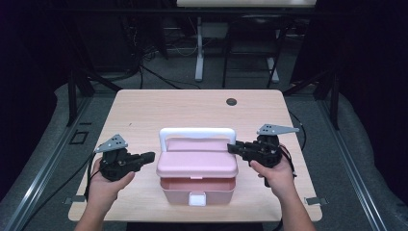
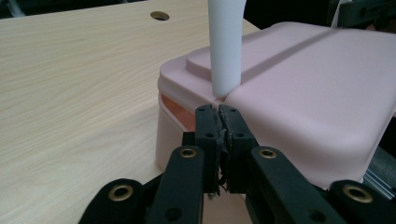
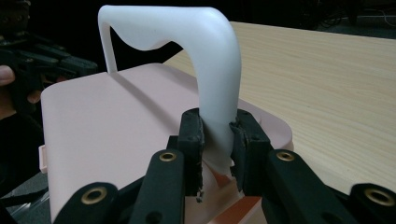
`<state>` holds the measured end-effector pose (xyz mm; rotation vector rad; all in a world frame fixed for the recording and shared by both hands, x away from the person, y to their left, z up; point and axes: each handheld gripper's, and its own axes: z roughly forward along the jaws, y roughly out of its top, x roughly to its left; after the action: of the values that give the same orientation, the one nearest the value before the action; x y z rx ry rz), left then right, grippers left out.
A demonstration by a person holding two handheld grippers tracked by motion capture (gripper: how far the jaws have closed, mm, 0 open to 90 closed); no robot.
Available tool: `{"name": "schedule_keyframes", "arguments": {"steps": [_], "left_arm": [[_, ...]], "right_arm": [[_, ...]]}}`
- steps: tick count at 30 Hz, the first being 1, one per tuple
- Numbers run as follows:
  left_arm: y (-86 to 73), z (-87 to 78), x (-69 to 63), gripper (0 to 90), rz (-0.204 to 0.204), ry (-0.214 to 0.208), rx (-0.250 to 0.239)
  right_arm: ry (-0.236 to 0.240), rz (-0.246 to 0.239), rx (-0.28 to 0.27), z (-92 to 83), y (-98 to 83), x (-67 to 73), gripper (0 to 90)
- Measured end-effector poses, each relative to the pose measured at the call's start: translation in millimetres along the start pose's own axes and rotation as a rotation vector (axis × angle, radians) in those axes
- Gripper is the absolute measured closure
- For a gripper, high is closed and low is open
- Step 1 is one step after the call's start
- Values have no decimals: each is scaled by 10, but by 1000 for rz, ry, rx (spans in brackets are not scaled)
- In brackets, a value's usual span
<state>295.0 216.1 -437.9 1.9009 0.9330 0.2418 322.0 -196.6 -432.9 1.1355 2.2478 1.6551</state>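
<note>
1. The left gripper (image 1: 150,156) is resting just beside the left end of the pink box (image 1: 197,190), its jaws pressed together on nothing.
2. The box is standing near the front middle of the worktop (image 1: 144,106), and its lid (image 1: 197,163) is sitting slightly raised over the body.
3. The right gripper (image 3: 216,140) is pinching the right leg of the white handle (image 3: 187,28).
4. I judge the lid is being handled; the next move is probably calling for a steady lift by the handle, with the left gripper bracing the box.

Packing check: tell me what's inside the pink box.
The pink box shows bare pink inner wall through the gap under its raised lid; the lid covers the rest, so contents can't be judged.
</note>
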Motion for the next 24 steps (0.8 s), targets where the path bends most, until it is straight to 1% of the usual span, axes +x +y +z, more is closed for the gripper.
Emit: {"name": "schedule_keyframes", "arguments": {"steps": [9,13,17,19,22,23,24], "left_arm": [[-64,20,-15,895,0,-3,20],[-101,62,-47,896,8,-8,44],[-118,108,-99,897,19,-27,62],[-122,127,-127,897,19,-33,59],[-119,149,-171,897,25,-50,66],[-117,159,-186,897,34,-53,70],[-117,172,-208,897,33,-58,71]], "right_arm": [[11,22,-12,4,51,-34,749],[14,23,-10,3,75,-30,750],[15,21,-10,3,92,-36,750],[18,24,-10,4,95,-39,750],[19,24,-9,6,94,-37,750],[19,23,-7,6,93,-37,750],[18,22,-7,7,92,-37,749]]}}
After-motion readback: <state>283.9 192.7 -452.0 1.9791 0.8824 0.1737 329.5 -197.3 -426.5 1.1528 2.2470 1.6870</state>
